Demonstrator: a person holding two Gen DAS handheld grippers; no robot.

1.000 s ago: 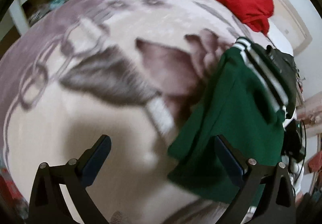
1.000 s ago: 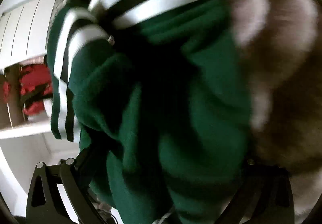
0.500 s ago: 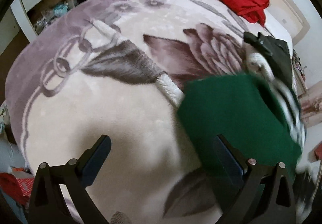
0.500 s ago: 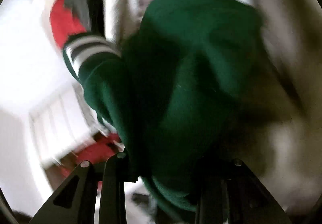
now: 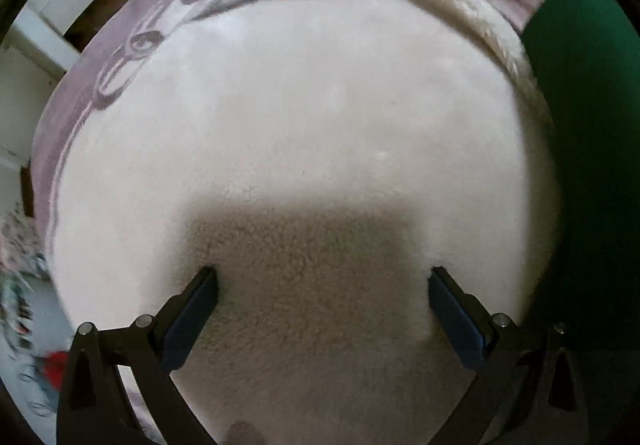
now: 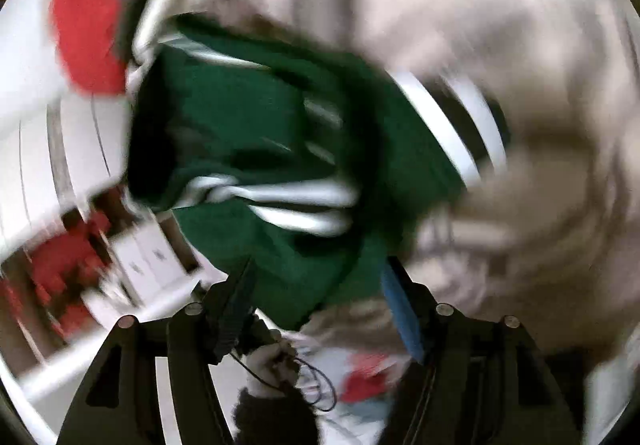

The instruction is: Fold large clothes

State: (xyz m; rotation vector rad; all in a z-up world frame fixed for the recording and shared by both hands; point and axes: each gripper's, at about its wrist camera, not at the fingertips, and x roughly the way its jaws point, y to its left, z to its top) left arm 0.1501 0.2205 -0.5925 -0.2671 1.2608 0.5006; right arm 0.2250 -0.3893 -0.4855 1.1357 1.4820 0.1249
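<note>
A dark green garment (image 6: 256, 133) with white and black striped trim hangs bunched and blurred in the right wrist view. My right gripper (image 6: 316, 285) holds its lower edge between its fingers above the fleece blanket (image 6: 520, 45). The same green garment (image 5: 592, 125) fills the right edge of the left wrist view. My left gripper (image 5: 322, 285) is open and empty, its fingertips (image 5: 204, 285) close to or touching the white fleece blanket (image 5: 300, 105), which has a grey and mauve pattern at the far side.
A red garment (image 6: 84, 25) lies at the far end of the bed. White drawers and shelves (image 5: 68, 1) stand beyond the bed's left edge. A hand with a black cable (image 6: 276, 361) shows below the right gripper.
My left gripper has dropped close to the blanket and the green garment has slid to its right edge. The right gripper keeps swinging the garment, which now hangs further from the camera.
</note>
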